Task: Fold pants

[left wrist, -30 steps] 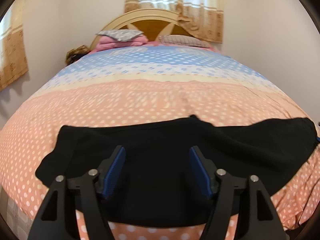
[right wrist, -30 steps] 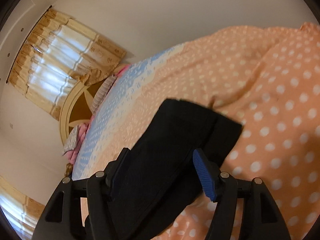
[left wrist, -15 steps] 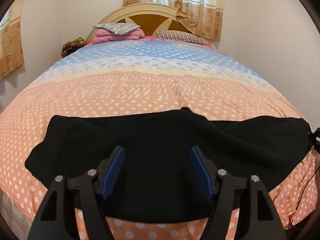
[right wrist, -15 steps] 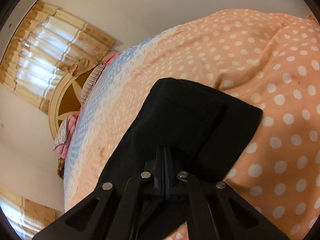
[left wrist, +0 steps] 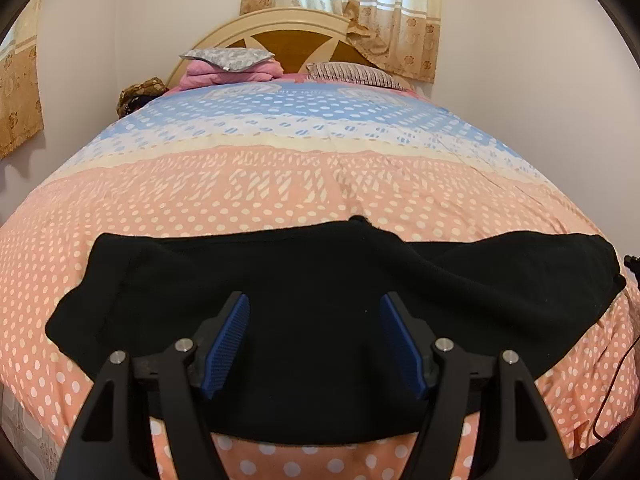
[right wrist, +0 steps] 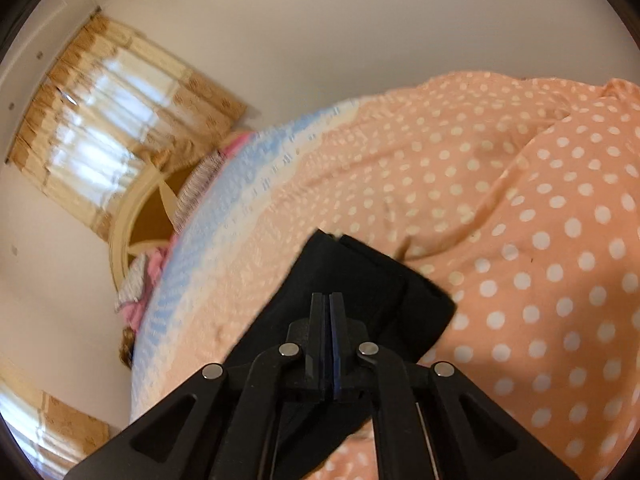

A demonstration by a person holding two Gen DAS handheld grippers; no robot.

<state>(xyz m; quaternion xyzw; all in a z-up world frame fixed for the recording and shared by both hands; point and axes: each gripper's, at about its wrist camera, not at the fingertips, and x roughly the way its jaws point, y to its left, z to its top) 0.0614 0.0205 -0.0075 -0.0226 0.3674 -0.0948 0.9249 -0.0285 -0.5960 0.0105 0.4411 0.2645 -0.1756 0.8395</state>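
- While the right gripper [right wrist: 329, 300] jaws are clenched on the pants [right wrist: 360, 280] end near the bed [left wrist: 280, 184] edge, thin cloth may slip free.
- Left gripper [left wrist: 314, 312], jaws released above the pants, restrains nothing; dragging may bunch them.

The bed [left wrist: 280, 184] wore a peach-and-blue dotted cover. Black pants [left wrist: 320, 280] lay across its near end; pillows [left wrist: 352, 74] and pink folded bedding [left wrist: 228, 74] sat by the headboard.

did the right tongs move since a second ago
Yes. The right tongs were open over the black pants a second ago; now they are shut on the hem end, and the curtained window sits differently in view, so they shifted.
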